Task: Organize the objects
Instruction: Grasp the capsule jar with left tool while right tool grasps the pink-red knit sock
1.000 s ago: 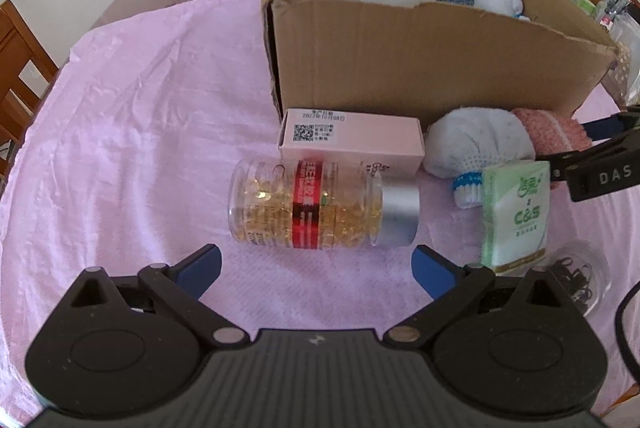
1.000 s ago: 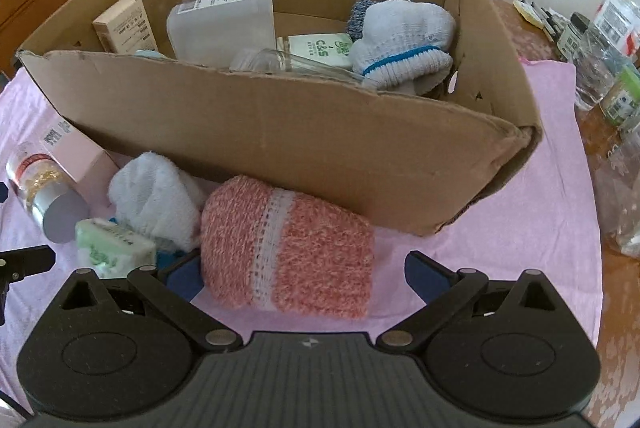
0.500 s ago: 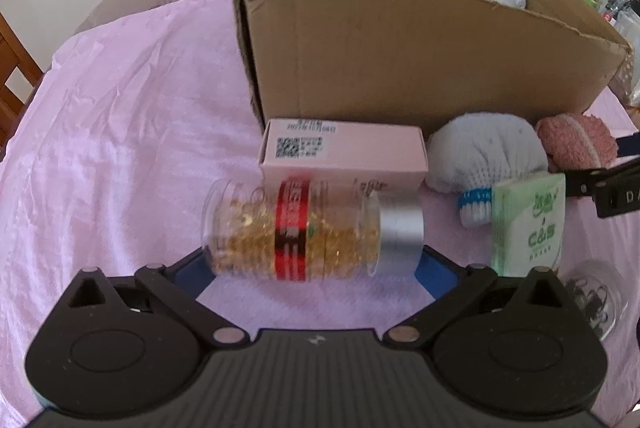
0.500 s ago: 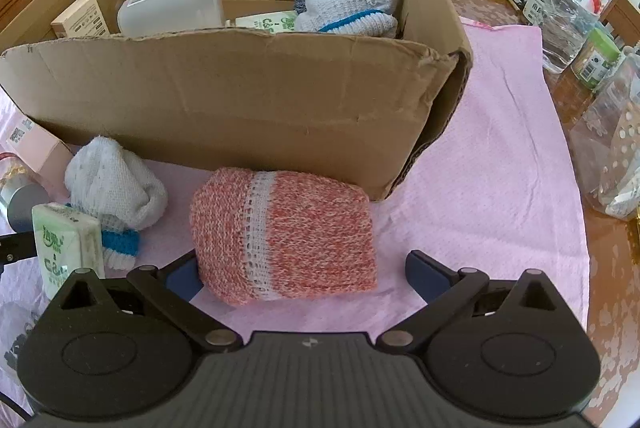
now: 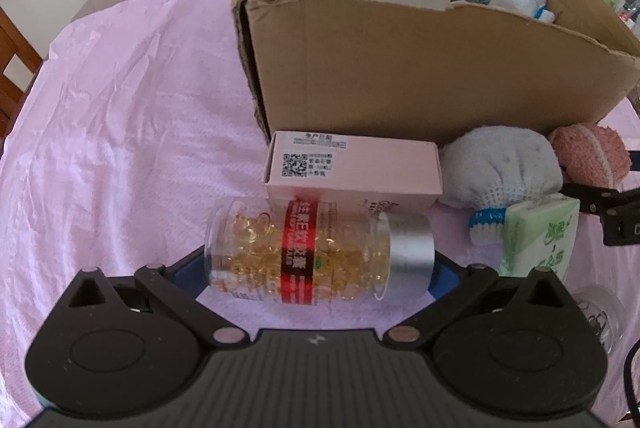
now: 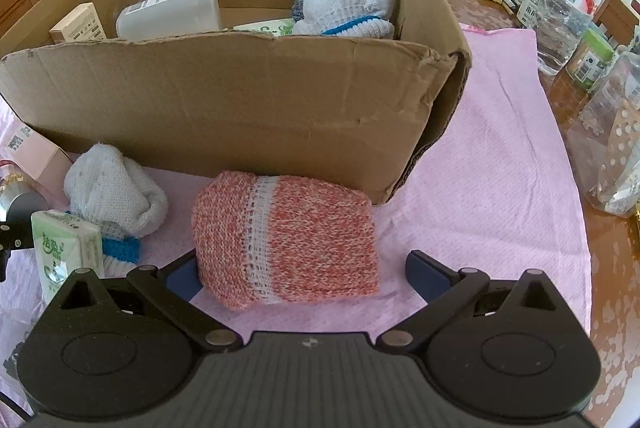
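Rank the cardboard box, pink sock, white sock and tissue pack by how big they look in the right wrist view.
1. Cardboard box, by far.
2. Pink sock.
3. White sock.
4. Tissue pack, though partly hidden, so its place against the white sock is unsure.
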Demonstrator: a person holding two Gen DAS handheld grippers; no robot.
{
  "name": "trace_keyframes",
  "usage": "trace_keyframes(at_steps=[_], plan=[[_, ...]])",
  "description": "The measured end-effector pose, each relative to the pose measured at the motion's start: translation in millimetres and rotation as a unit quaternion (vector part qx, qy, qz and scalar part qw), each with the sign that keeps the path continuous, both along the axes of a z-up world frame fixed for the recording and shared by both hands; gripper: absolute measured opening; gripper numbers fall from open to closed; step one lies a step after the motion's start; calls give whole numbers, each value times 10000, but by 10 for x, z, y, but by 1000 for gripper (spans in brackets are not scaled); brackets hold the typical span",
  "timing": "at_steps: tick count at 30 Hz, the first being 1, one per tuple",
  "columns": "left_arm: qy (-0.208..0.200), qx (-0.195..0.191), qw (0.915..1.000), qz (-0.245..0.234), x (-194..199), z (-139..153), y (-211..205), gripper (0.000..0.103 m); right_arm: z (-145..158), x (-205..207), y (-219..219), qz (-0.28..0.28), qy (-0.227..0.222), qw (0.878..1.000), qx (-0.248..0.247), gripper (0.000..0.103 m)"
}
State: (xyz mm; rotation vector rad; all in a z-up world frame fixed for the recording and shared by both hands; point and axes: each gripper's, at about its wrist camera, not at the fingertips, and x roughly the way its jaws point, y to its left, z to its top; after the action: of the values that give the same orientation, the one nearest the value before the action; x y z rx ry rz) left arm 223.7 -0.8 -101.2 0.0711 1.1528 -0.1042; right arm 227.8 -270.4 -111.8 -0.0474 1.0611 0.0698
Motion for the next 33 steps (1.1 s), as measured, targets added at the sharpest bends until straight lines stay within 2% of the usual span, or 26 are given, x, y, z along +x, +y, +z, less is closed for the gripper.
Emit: trace_keyframes(at_steps=[4,9,11,30,33], plan=[[131,30,9998,117,40,6,-4,103,5,-6,2,5,-43,10000,1,103],[0,277,9996,20,-37,40,-59,99,15,1,9,6,-38,10000,-1,103],[-13,260,9997,-26,-63,52,-69,96,17,3,11,6,-36,10000,-2,103],[-46,142,9999,80,-52,91,44,95,22,160,153,259,133,9996,-4,103],[-62,107,9999,86,-47,96,70,95,37,126,149,291,101,9995,10,98]])
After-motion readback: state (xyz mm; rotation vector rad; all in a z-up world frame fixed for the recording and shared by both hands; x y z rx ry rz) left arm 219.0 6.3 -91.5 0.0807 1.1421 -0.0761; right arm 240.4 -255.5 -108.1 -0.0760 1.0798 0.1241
